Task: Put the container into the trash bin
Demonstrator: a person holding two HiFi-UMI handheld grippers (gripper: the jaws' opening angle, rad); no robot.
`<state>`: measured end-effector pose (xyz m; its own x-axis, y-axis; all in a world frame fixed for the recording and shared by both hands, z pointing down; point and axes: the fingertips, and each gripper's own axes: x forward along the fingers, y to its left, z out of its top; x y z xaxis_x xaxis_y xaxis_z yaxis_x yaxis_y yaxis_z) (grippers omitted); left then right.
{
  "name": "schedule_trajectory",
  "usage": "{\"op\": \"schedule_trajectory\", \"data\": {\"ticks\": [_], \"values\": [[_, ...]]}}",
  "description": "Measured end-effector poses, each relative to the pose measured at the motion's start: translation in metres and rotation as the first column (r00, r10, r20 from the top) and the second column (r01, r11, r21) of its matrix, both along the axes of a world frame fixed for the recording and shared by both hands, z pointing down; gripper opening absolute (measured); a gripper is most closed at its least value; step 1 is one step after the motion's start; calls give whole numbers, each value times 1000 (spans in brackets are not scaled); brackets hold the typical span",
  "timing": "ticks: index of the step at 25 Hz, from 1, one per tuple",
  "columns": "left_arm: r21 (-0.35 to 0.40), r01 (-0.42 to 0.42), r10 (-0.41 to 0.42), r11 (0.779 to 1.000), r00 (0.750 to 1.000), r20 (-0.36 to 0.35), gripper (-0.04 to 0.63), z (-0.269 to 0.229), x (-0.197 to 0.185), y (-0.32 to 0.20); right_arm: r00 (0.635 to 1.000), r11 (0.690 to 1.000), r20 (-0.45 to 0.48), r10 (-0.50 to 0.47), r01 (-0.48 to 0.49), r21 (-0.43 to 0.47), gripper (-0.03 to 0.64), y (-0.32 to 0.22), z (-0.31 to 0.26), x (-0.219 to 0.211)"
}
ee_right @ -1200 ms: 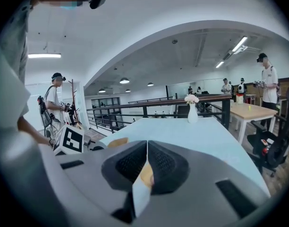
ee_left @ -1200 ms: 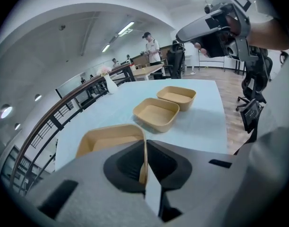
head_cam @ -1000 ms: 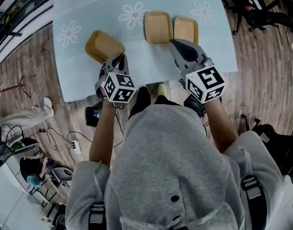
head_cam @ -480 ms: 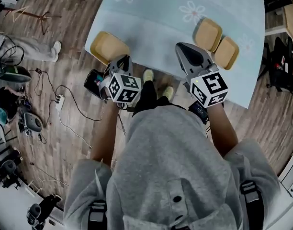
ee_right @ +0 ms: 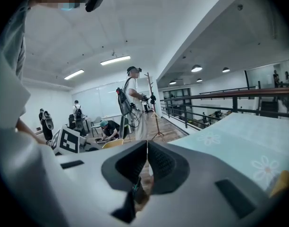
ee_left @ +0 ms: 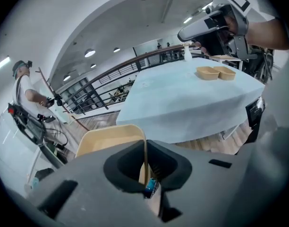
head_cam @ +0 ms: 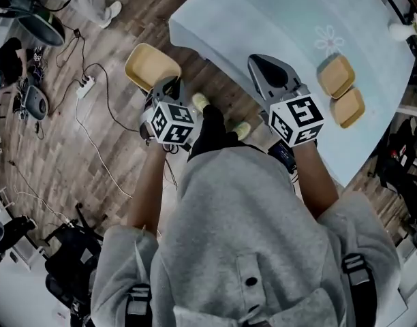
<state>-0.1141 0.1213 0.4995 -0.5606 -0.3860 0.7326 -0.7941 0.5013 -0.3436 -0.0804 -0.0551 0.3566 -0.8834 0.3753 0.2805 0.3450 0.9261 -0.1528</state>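
I had the container [head_cam: 152,67] pinched by one thin side wall in the left gripper [head_cam: 169,85], its jaws clenched on that wall. It was a shallow tan tray, rectangular with rounded corners, plain, matte and empty. It hung out ahead of the gripper over the floor, just off the near corner of the worktop [head_cam: 283,26].

The worktop was the biggest thing nearby, covered in pale blue cloth printed with white daisies, and its corner lay between my two grippers. Below the container ran the wooden plank floor [head_cam: 72,162], with a white cable [head_cam: 93,138] trailing across it from a power strip [head_cam: 84,86] just beyond the tray. A railing [ee_right: 215,109] showed past the worktop in the right gripper view, and a person [ee_right: 133,110] wearing gear stood on the planks there.

The right gripper [head_cam: 255,60] hovered over the worktop's edge, jaws pressed together on nothing. Two more tan trays [head_cam: 341,90] sat touching each other on the cloth, well apart from the held one.
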Motion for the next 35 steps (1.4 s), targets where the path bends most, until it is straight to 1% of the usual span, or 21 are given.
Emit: {"op": "schedule_trajectory", "data": {"ticks": [3, 5, 8, 10, 12, 15, 17, 20, 23, 27, 32, 35], "values": [[-7, 71, -71, 997, 997, -10, 31, 4, 4, 34, 998, 998, -11, -70, 70, 0, 29, 29, 2, -11], [-7, 108, -108, 994, 994, -18, 31, 9, 12, 53, 994, 994, -19, -109, 109, 9, 29, 46, 5, -10], [-4, 130, -130, 992, 991, -14, 31, 24, 27, 70, 991, 990, -17, -136, 137, 20, 29, 62, 17, 3], [-3, 149, -149, 989, 989, -21, 31, 34, 29, 81, 987, 987, -21, -161, 161, 22, 29, 73, 22, 4], [-10, 165, -166, 986, 985, -49, 31, 42, 20, 94, 982, 982, -43, -185, 186, 25, 29, 88, 24, -9], [-24, 179, -181, 984, 979, -95, 31, 55, -9, 109, 974, 977, -87, -211, 214, 24, 29, 106, 29, -48], [-35, 185, -188, 982, 975, -122, 31, 67, -26, 114, 967, 973, -113, -228, 232, 21, 29, 112, 37, -71], [-50, 190, -196, 980, 967, -163, 31, 89, -38, 119, 959, 968, -148, -243, 250, 24, 29, 118, 53, -92], [-63, 195, -204, 979, 957, -206, 31, 113, -44, 127, 951, 966, -181, -252, 259, 12, 29, 128, 68, -105], [-76, 185, -198, 980, 949, -245, 31, 143, -56, 136, 937, 961, -226, -265, 275, 13, 29, 142, 88, -117], [-106, 192, -214, 976, 940, -267, 31, 182, -73, 144, 908, 950, -297, -294, 311, 9, 29, 150, 121, -120], [-103, 202, -223, 974, 934, -280, 31, 201, -80, 147, 897, 950, -329, -295, 314, 5, 29, 152, 131, -121]]}}
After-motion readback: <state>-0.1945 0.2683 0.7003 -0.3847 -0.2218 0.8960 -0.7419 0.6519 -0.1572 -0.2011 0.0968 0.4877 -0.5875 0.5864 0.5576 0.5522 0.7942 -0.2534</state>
